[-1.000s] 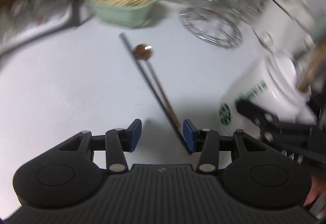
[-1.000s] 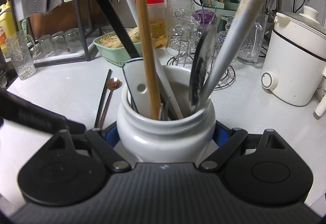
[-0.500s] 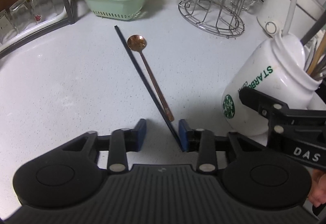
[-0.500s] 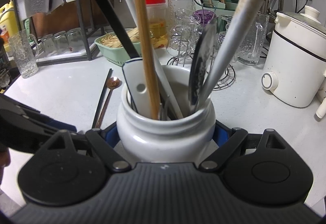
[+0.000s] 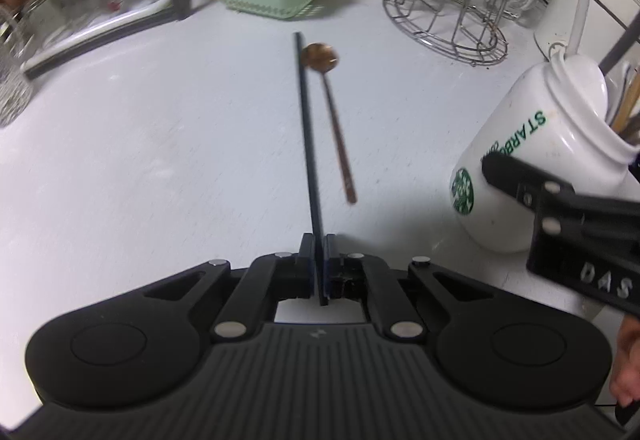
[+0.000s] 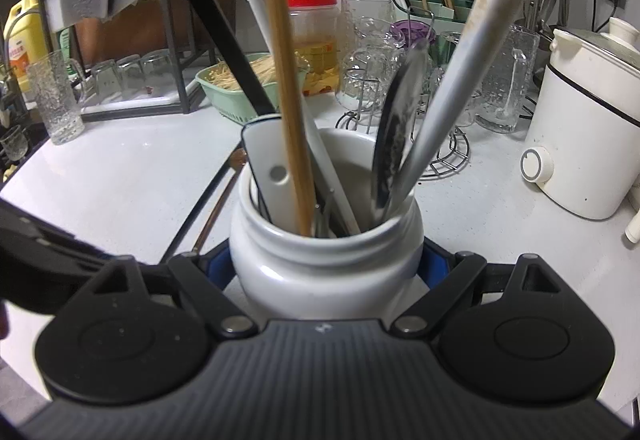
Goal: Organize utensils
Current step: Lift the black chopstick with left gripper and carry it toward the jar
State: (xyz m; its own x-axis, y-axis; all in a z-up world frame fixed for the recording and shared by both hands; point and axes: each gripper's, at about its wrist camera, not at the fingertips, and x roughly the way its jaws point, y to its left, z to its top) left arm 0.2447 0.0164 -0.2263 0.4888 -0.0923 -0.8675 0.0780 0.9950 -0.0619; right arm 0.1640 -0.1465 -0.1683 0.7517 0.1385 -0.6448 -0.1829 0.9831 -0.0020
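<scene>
Left gripper (image 5: 319,264) is clamped on the dark chopstick (image 5: 306,136), running toward 12 o'clock; copper spoon (image 5: 334,120) just beside at 1. Open counter (image 5: 140,144) at 9–10. Utensil jar (image 6: 326,260) is pinched by right gripper (image 6: 326,264) at 3.

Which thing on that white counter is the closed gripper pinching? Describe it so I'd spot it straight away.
Start at the white Starbucks jar full of utensils, held by the right gripper. To its left on the counter, two slim things lie side by side. The left gripper pinches the black chopstick: straight, dark and longer than the copper spoon beside it, which has a round bowl.
</scene>
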